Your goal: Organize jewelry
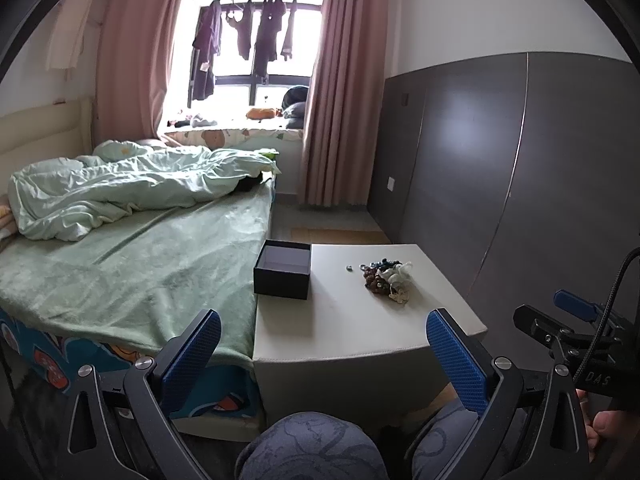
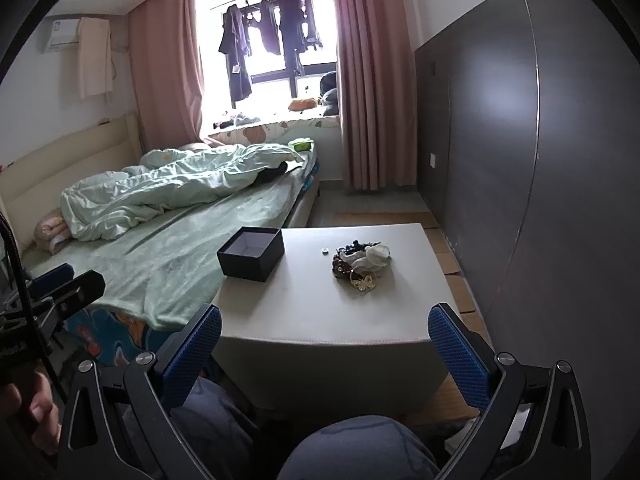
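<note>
A heap of jewelry (image 1: pixel 387 281) (image 2: pixel 362 268) with beads, white pieces and a gold butterfly lies on a white low table (image 1: pixel 352 328) (image 2: pixel 320 312). A small ring (image 1: pixel 349 268) (image 2: pixel 325 251) sits apart, left of the heap. A dark open box (image 1: pixel 283 269) (image 2: pixel 251 254), empty inside, stands at the table's left far corner. My left gripper (image 1: pixel 324 356) is open, held back from the table's near edge. My right gripper (image 2: pixel 325 352) is open too, also short of the table. Neither holds anything.
A bed with green sheet (image 1: pixel 132 264) (image 2: pixel 172 256) and crumpled duvet butts against the table's left side. A grey wardrobe wall (image 1: pixel 520 184) (image 2: pixel 540 160) runs along the right. The person's knees (image 1: pixel 312 448) (image 2: pixel 360 452) are below the grippers. Pink curtains and a window lie beyond.
</note>
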{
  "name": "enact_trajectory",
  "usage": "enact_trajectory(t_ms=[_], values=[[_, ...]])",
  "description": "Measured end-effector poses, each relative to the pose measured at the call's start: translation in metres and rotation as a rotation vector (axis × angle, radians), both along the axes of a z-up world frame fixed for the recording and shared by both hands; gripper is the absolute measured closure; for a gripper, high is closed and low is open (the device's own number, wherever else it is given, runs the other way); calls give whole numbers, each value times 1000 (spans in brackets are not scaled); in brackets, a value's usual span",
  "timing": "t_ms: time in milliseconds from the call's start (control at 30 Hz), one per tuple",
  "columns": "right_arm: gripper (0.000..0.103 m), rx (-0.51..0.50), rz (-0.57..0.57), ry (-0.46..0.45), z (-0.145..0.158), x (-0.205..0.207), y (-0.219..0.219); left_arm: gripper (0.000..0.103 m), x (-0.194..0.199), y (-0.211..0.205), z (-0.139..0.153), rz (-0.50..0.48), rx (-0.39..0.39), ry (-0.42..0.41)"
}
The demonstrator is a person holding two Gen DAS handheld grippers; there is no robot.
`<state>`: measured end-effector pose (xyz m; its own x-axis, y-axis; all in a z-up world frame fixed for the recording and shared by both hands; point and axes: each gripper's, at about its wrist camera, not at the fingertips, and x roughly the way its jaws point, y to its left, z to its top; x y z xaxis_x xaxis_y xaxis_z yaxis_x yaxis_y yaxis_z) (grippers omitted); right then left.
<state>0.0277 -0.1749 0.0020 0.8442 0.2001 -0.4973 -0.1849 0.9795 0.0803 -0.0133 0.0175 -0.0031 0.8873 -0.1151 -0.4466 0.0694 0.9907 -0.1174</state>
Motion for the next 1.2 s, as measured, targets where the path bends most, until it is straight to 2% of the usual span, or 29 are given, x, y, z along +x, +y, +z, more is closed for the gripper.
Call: enact_trajectory(t_ms=[700, 1200], values=[[0, 23, -10, -6, 3, 0, -4, 0, 9, -5, -1, -2, 23, 18], [0, 70, 0, 22, -9, 38, -8, 0, 54, -10, -7, 0, 55, 88]])
